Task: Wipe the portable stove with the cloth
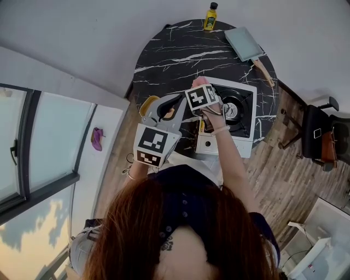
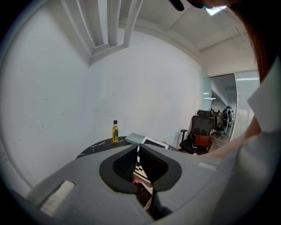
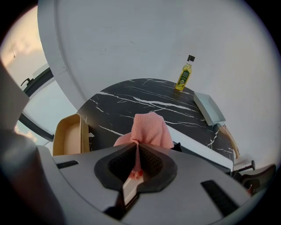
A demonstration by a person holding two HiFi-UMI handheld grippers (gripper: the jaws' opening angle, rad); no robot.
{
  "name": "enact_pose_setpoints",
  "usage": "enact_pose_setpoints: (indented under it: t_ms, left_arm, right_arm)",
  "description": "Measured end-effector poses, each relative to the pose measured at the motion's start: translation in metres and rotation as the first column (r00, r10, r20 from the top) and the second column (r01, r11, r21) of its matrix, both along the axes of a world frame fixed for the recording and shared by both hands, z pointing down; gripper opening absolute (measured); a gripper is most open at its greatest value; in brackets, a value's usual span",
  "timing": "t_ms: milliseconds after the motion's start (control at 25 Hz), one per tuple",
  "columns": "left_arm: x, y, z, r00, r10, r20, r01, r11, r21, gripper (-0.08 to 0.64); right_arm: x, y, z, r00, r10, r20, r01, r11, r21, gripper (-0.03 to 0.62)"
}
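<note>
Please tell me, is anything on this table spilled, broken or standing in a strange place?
Nothing is spilled or broken. Only the portable stove sits right at the near edge of the table, and one corner seems to reach past the rim. The bottle stands upright.

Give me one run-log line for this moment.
left gripper: shut, empty | right gripper: shut on pink cloth | portable stove: on black table

1. Reddish-brown hair (image 1: 164,224), and a dark navy buttoned top (image 1: 188,188).
2. A thin bracelet (image 1: 129,171) on the left wrist.
3. Left gripper (image 2: 138,154) and right gripper (image 3: 137,149): grey shells, black ribbed pads, white cubes with black square markers.
</note>
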State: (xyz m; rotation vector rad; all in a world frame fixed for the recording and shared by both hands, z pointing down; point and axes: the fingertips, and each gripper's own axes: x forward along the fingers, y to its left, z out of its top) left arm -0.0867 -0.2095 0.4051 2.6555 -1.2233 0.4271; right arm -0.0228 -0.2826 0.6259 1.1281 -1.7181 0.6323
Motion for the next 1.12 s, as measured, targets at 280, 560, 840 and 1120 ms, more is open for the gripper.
enact_pose_setpoints:
  t_ms: [280, 560, 840, 1120]
  left_arm:
    - [0.002, -0.001, 0.002, 1.0, 0.001, 0.008, -0.001, 1.0, -0.012, 0.023]
    - [0.004, -0.002, 0.003, 1.0, 0.003, 0.015, -0.003, 1.0, -0.02, 0.023]
    - [0.006, -0.004, 0.004, 1.0, 0.011, 0.022, -0.011, 0.999, -0.03, 0.023]
    - [0.01, -0.007, 0.005, 0.999, 0.021, 0.035, -0.019, 0.999, -0.04, 0.023]
  right_arm:
    - [0.002, -0.008, -0.002, 1.0, 0.006, 0.008, -0.006, 1.0, -0.002, 0.021]
    - [0.003, -0.015, -0.003, 1.0, 0.012, 0.025, -0.012, 1.0, -0.004, 0.021]
    - [0.004, -0.02, -0.003, 0.999, 0.017, 0.037, -0.016, 1.0, -0.013, 0.021]
    - [0.005, -0.026, -0.004, 0.999, 0.019, 0.044, -0.018, 1.0, -0.014, 0.021]
